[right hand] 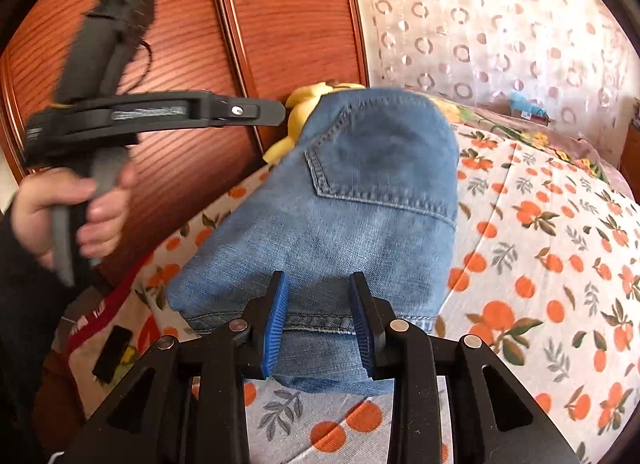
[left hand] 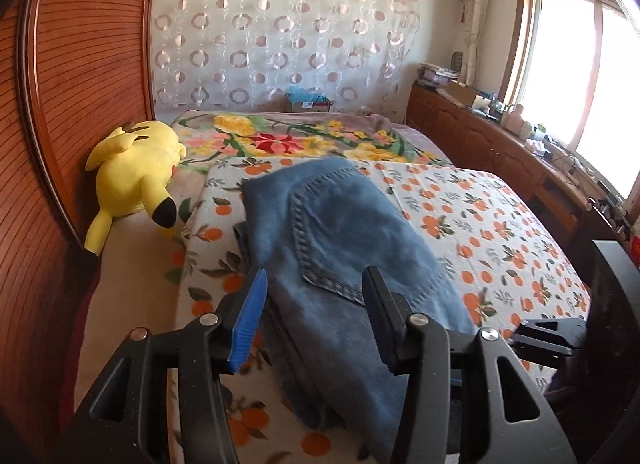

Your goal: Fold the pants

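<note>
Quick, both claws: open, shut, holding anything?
Left claw: open, above the folded jeans, gripping nothing.
Right claw: open, astride the jeans' near edge, pads not pressing.

Faded denim pants (left hand: 352, 232); glossy ribbed wood headboard (left hand: 88, 76).

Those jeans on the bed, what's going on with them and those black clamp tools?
A person is folding the blue jeans on the orange-print bedspread with a hand-held gripper in each hand. The jeans lie folded into a compact stack, back pocket up. The left gripper and the right gripper both stand open over the near edge of the denim, gripping nothing. A yellow plush toy lies by the wooden headboard.
</note>
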Demonstrator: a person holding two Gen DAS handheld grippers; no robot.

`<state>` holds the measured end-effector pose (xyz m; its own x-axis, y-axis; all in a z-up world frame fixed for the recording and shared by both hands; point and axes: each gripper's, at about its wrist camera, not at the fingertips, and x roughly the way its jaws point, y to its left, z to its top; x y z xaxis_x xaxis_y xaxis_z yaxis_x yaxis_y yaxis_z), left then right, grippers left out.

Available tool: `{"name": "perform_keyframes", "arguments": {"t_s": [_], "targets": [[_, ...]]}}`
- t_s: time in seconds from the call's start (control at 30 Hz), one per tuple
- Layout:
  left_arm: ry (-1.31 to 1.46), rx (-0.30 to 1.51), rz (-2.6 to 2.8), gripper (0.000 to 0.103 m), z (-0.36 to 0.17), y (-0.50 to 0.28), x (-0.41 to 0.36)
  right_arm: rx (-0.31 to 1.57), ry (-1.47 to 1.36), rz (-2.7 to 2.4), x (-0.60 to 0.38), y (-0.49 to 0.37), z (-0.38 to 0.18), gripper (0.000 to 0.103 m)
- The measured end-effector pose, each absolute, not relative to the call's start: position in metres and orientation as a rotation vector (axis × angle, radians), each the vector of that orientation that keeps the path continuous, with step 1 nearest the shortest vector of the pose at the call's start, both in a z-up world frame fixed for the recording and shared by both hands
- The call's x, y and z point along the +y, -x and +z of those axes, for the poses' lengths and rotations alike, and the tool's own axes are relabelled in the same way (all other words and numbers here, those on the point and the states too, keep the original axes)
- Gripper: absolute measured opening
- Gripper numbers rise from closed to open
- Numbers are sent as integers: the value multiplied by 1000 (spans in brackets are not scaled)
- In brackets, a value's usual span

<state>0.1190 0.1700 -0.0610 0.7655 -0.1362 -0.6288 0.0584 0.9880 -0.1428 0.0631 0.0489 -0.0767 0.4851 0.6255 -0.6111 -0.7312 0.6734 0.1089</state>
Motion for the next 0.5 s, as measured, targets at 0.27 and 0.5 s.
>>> {"name": "perform_keyframes", "arguments": {"t_s": [0.27, 0.5], "targets": [[94, 720, -49, 51, -94, -98, 152, 656, 151, 819, 39, -68, -77, 32], [73, 753, -21, 51, -116, -94, 148, 642, 137, 738, 15, -74, -75, 33]]}}
